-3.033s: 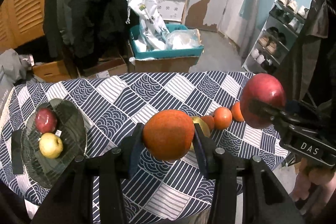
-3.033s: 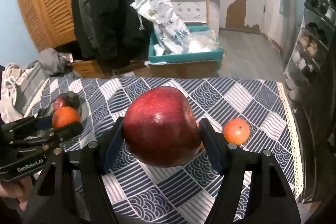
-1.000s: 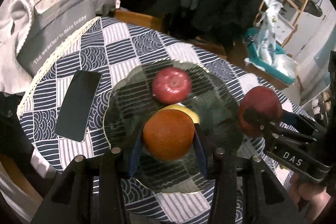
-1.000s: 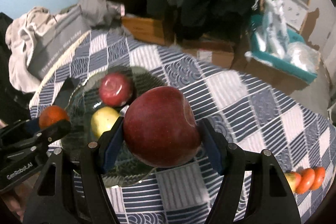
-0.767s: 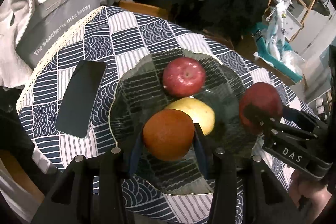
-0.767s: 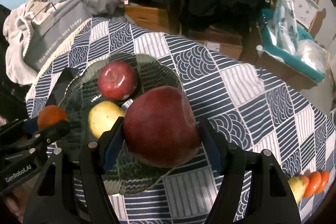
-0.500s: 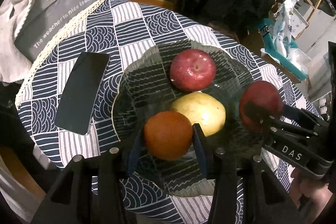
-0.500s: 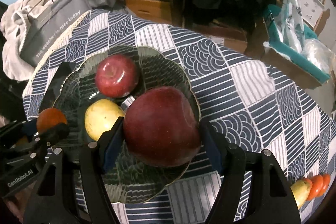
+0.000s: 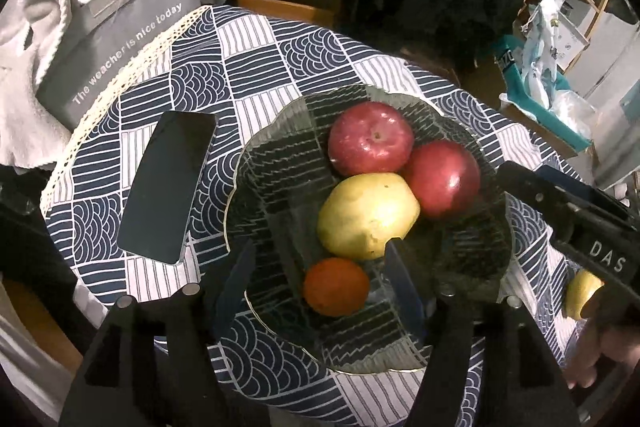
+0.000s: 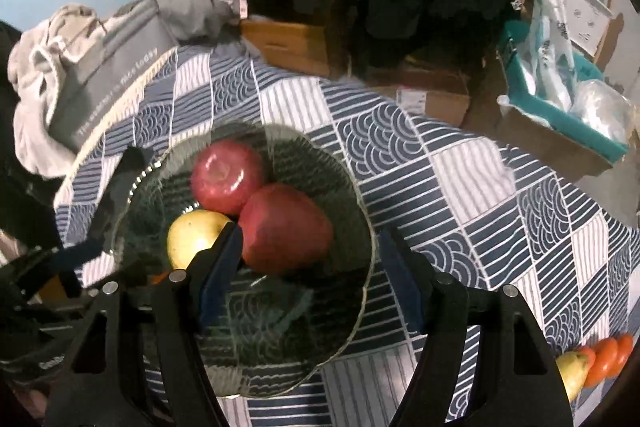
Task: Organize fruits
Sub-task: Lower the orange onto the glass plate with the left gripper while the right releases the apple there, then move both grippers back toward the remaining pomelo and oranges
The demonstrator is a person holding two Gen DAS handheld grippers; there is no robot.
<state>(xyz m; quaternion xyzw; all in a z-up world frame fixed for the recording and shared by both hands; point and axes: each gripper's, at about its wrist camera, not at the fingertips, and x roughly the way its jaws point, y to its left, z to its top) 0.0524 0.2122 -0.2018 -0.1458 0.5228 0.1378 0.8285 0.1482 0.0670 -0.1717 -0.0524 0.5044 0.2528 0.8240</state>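
On my left camera the scalloped dark glass plate holds four fruits: a small round orange on its near side, a yellow pear touching it at the centre, and two red apples behind, the far apple and the darker apple on the plate's right, both against the pear. My left gripper stands wide open around the orange, fingers clear of it, gripping nothing. My right gripper is likewise spread wide and empty over the plate's near right, its left finger just beside the darker apple. Left of the plate a flat black phone lies on the navy-and-white patterned tablecloth.
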